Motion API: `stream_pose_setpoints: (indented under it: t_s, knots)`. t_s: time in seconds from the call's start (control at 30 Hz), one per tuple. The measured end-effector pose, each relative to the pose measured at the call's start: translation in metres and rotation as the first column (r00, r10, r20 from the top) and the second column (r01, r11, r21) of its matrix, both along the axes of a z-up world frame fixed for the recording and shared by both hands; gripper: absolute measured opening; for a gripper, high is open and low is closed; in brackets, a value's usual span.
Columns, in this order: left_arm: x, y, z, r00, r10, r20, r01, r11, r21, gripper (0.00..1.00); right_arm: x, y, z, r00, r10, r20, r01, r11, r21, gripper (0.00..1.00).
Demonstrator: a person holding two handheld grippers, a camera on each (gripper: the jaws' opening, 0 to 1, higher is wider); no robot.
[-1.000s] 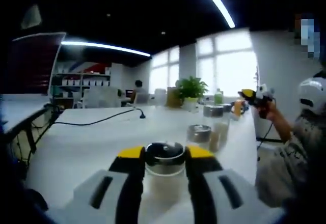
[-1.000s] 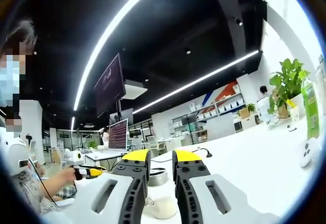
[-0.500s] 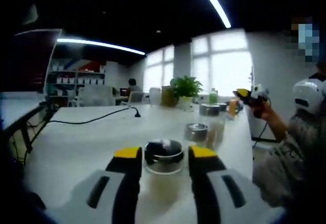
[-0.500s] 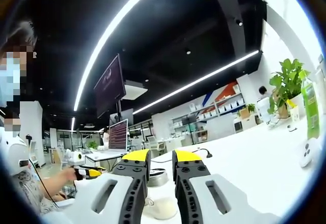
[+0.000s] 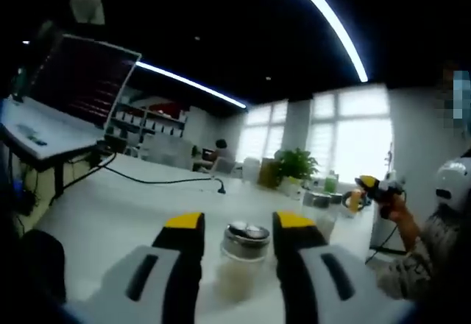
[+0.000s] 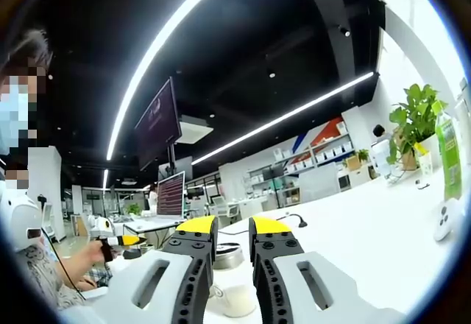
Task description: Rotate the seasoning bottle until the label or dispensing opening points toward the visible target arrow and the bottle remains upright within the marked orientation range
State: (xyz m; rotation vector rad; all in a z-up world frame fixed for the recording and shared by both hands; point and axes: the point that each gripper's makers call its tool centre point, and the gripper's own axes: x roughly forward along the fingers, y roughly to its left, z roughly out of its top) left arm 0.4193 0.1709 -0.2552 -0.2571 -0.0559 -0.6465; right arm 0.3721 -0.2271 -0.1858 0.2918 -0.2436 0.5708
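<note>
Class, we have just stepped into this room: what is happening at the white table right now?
A person is working at a white table with a hand-held claw in each hand. The left claw has its jaws on either side of a clear seasoning bottle with a metal cap, and the bottle stands upright. The right claw hangs over the table with its jaws close together and nothing between them. More metal-capped jars stand further along, near a potted plant.

A seasoning bottle (image 5: 241, 261) stands upright on the table (image 5: 110, 206), between the jaws of the left gripper (image 5: 235, 228). Two more jars (image 5: 318, 205) stand farther back to the right, a potted plant (image 5: 294, 166) behind them. A cable (image 5: 158, 180) crosses the table at left.
</note>
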Motion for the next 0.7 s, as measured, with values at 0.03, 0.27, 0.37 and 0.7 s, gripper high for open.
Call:
stream_pose_setpoints:
  t_s: [0.03,0.27,0.37,0.7]
  knots:
    - [0.001,0.000,0.000,1.000,0.013,-0.001,-0.013,1.000,0.012,0.39,0.000,0.000,0.000,1.000,-0.001,0.001,0.001,1.000,0.001,0.16]
    - [0.002,-0.013,-0.002,0.996,0.086,0.020,-0.088,0.991,0.106,0.39,0.001,0.001,0.001,1.000,-0.004,0.002,0.004,1.000,0.002,0.16]
    - [0.002,-0.016,-0.001,0.992,0.121,0.027,-0.123,0.990,0.075,0.39,0.002,0.001,0.001,1.000,-0.004,0.001,0.004,1.000,0.001,0.16]
    - [0.006,-0.008,-0.008,0.954,0.284,0.091,-0.296,0.940,0.170,0.40,0.002,-0.003,0.002,1.000,-0.018,0.007,0.018,1.000,0.009,0.16]
